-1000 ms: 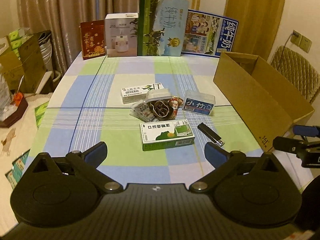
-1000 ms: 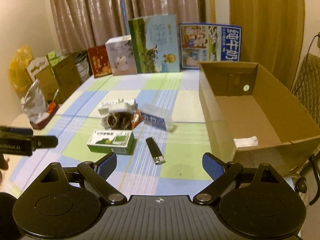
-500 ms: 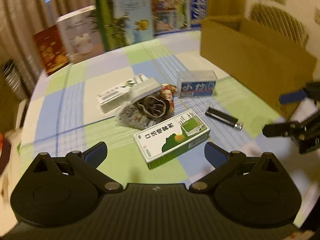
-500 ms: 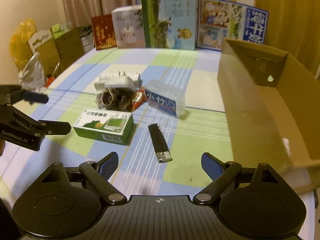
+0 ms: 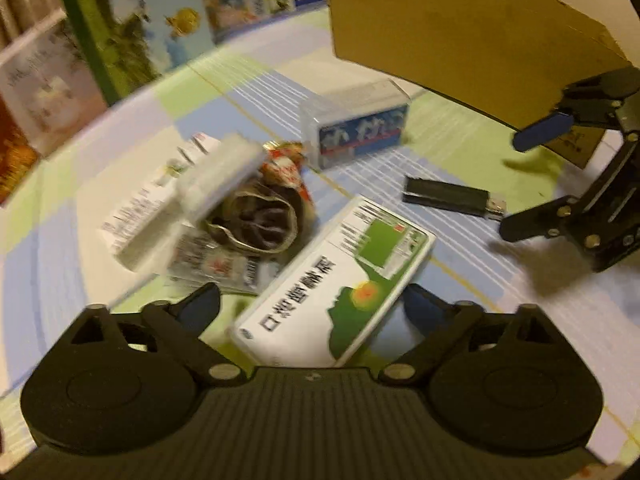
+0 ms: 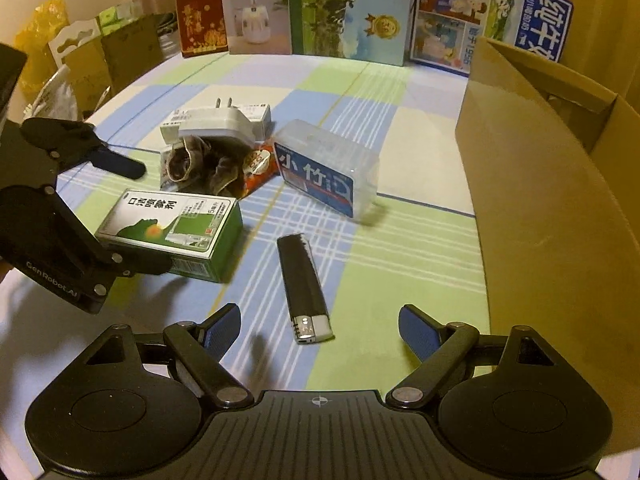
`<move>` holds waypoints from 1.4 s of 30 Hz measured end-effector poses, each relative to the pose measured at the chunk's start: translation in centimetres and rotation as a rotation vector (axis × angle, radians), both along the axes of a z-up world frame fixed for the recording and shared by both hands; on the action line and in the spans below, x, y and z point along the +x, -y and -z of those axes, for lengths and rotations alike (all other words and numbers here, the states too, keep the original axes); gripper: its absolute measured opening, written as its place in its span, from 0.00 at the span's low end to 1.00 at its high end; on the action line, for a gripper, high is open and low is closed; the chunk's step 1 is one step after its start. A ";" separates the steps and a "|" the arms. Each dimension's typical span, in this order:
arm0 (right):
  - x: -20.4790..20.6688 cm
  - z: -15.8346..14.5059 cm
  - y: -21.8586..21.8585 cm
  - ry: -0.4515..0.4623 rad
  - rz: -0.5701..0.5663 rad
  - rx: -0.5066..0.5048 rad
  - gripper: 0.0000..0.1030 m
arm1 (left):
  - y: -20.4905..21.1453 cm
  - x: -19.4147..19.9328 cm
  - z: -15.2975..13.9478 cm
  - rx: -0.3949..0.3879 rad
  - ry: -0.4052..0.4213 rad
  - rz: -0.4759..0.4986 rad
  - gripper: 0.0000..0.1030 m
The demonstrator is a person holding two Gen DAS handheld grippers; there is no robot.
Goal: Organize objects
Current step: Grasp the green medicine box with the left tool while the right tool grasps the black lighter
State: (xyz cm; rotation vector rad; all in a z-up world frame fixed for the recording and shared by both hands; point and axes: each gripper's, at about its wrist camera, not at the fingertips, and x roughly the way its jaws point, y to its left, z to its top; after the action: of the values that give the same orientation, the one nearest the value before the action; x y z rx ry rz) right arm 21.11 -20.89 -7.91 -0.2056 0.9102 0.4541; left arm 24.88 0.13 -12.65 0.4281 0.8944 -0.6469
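Note:
A green and white medicine box point(image 5: 336, 280) lies on the checked tablecloth, with my left gripper point(image 5: 310, 304) open and one finger on each side of its near end. In the right wrist view the same box point(image 6: 192, 216) sits between those fingers. A black lighter point(image 6: 303, 280) lies just ahead of my right gripper point(image 6: 320, 320), which is open and holds nothing. Behind them are a clear plastic box with a blue label point(image 6: 324, 172), a white plug adapter point(image 6: 220, 124) and a dark pouch point(image 6: 200, 164). The open cardboard box point(image 6: 540, 160) stands to the right.
A red wrapper point(image 6: 260, 164) and a flat white box point(image 6: 256, 114) lie in the same pile. Tall cartons point(image 6: 352, 4) line the table's far edge. Bags and boxes point(image 6: 80, 56) stand off the table's left side. The right gripper point(image 5: 524, 182) hangs close to the lighter point(image 5: 452, 198).
Both grippers have dropped low and moved forward over the table. The left one now straddles the green box; the right one has closed in on the lighter. Nothing has been picked up.

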 end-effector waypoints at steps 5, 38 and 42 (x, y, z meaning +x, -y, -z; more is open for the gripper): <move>0.6 0.6 -0.1 -0.006 0.002 -0.008 0.79 | -0.3 -1.1 -0.2 -0.020 -0.065 -0.056 0.61; -3.0 1.3 -1.7 0.017 -0.059 -0.022 0.20 | 1.8 -7.9 -0.4 -0.103 0.065 -0.359 0.51; -3.1 1.5 -1.8 0.032 -0.067 -0.031 0.20 | 1.7 -7.7 -0.1 -0.116 0.083 -0.360 0.51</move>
State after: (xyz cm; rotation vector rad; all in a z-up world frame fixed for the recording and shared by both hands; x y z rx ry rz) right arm 18.04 -19.06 -9.36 -0.2718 0.8818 0.4979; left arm 17.14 -1.61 -12.58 0.1810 0.8246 -0.3453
